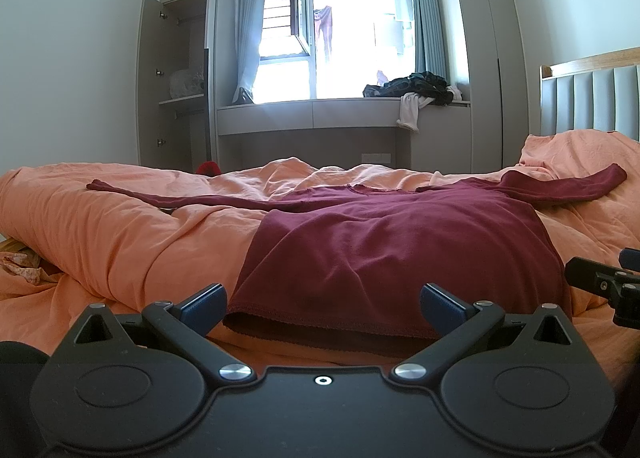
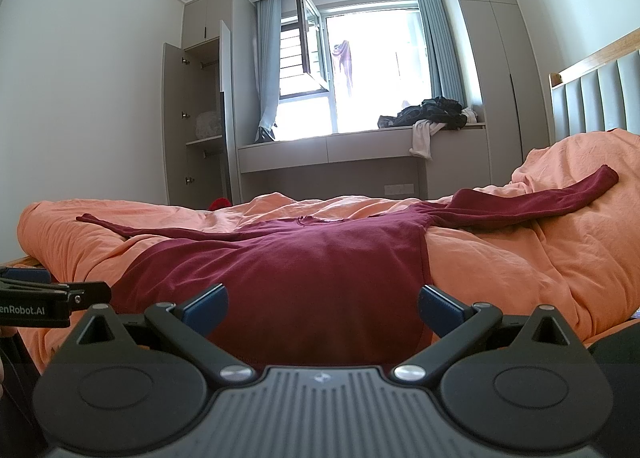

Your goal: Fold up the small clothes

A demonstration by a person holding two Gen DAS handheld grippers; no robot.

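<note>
The bed, covered by a rumpled orange cotton duvet [image 1: 120,225], serves as the folding surface; its bulges mean that anything laid on it does not lie truly flat. A dark red long-sleeved knit top [image 1: 392,250] lies on the duvet, front up, hem toward the viewer and neckline toward the window. Both sleeves are spread outward, one to each side, which exposes the whole outline so that fold lines can be judged. No fold is visible yet; the task appears to be at its start.

The left hand-held gripper [image 1: 323,304] sits low at the hem's left part with its blue-padded fingers spread wide, holding nothing. The right hand-held gripper [image 2: 323,304] sits at the hem's right part, jaws likewise spread and empty. This paired placement suggests readiness to take the hem at two places.

A heap of dark clothes [image 1: 416,87] rests on the grey window ledge, well apart.
</note>
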